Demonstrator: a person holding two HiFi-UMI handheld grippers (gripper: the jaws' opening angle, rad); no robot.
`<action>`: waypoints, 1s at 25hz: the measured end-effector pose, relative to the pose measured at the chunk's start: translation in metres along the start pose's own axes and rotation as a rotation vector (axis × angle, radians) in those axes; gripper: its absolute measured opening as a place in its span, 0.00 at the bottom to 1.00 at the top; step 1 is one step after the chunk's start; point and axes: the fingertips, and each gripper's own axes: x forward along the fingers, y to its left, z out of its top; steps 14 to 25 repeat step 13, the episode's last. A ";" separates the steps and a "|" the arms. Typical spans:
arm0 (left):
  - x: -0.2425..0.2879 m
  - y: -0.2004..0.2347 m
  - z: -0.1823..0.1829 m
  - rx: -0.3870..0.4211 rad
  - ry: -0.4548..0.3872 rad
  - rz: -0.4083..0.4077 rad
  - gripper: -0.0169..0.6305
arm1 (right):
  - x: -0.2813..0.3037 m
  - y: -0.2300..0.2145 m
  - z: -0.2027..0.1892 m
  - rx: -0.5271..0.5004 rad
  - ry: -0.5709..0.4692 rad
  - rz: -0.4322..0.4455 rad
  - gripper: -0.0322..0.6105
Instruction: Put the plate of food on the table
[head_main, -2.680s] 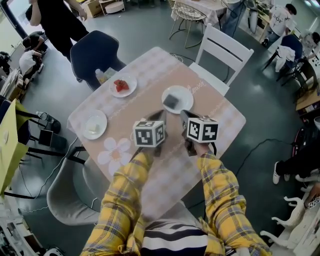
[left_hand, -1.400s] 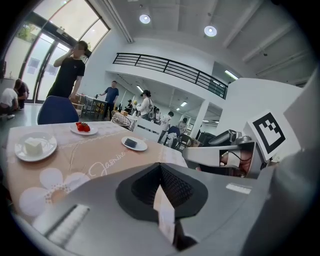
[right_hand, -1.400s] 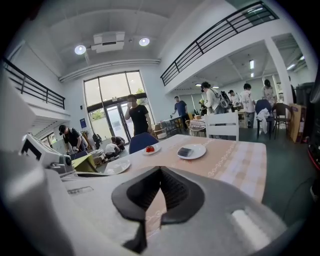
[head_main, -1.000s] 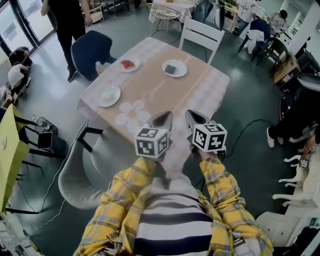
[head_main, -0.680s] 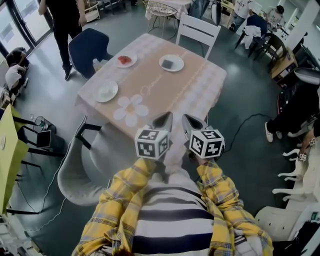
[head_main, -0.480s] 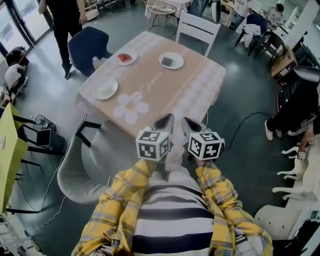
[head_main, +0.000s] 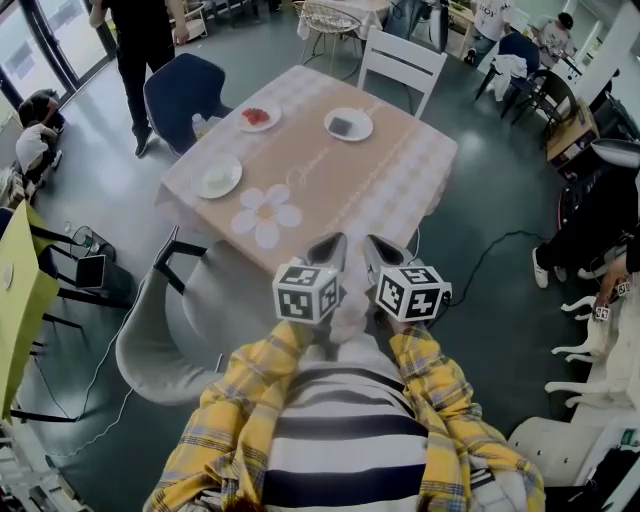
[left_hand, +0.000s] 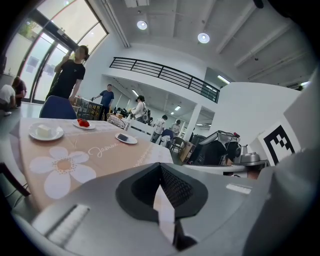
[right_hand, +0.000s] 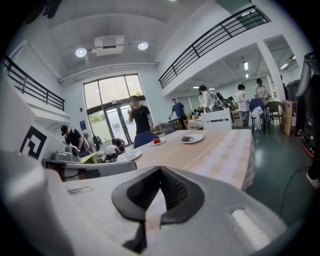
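Left gripper (head_main: 328, 250) and right gripper (head_main: 378, 255) are side by side, each with its jaws clenched tip to tip and nothing between them. Just ahead of both jaws lies the near edge of the table (head_main: 340, 200). Well beyond the jaws, on the far part of the table, stands the plate of dark food (head_main: 348, 124). To its left is a plate of red food (head_main: 258, 116). Nearer the jaws, on the left, is a plate of white food (head_main: 218, 176). A white chair (head_main: 403, 62) stands past the far edge.

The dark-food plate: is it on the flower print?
No, the dark-food plate sits near the white chair, far from the flower print.
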 end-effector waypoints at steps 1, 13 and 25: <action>0.000 0.002 0.001 0.000 -0.002 0.004 0.03 | 0.002 0.001 0.001 -0.001 0.000 0.004 0.04; -0.001 0.016 -0.007 -0.022 0.023 0.028 0.03 | 0.010 0.003 -0.005 0.010 0.026 0.007 0.04; -0.001 0.016 -0.007 -0.022 0.023 0.028 0.03 | 0.010 0.003 -0.005 0.010 0.026 0.007 0.04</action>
